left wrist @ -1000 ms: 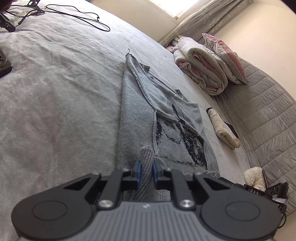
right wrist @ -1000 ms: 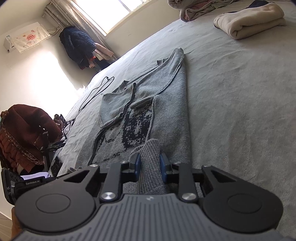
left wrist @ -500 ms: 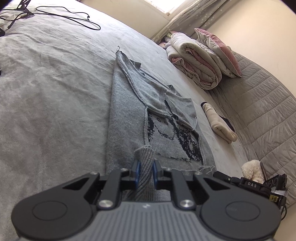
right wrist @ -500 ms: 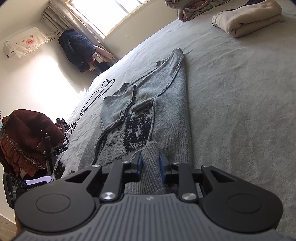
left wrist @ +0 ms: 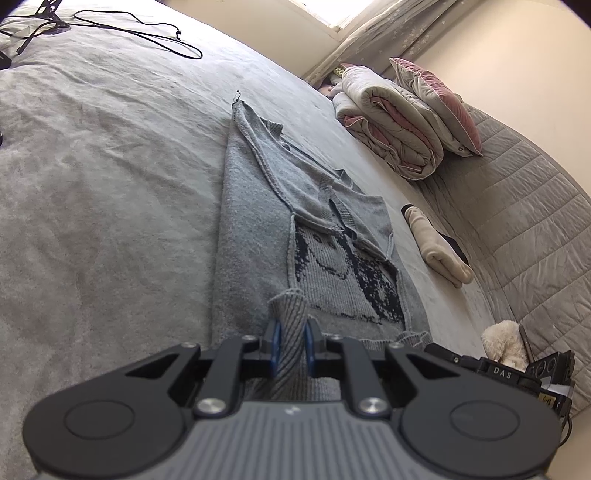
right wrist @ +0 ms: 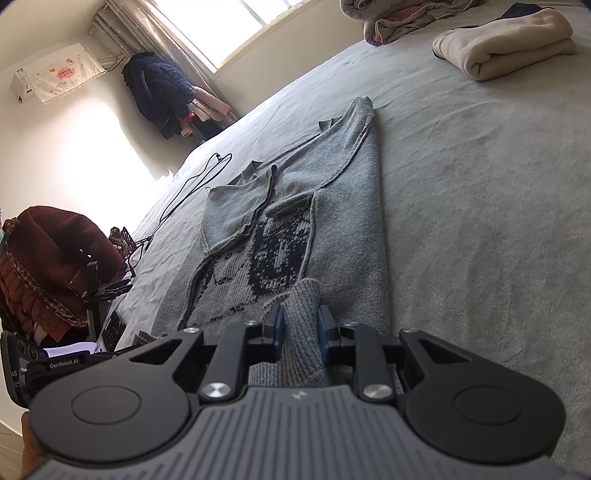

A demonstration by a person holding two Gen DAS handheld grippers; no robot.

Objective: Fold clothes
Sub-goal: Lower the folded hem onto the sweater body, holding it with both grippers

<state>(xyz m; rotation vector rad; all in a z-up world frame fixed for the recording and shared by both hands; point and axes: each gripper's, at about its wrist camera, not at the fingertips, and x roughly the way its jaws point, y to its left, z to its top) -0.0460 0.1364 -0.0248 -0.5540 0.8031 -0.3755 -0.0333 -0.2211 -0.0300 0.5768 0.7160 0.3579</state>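
On the bed (left wrist: 92, 184), both grippers still pinch the sweater (left wrist: 255, 229).

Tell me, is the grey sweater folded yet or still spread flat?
Partly folded: the grey sweater has its sleeves laid inward over its body, lengthwise still unfolded.

A wide bed under a grey fleece cover (left wrist: 110, 192) carries a flat grey knitted sweater with a dark pattern (left wrist: 255, 236), a folded cream garment (left wrist: 436, 247), a rolled quilt (left wrist: 391, 125) and a black cable (left wrist: 147, 35)

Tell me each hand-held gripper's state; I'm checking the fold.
Left hand-held gripper: shut on the grey sweater hem.
Right hand-held gripper: shut on the grey sweater hem.
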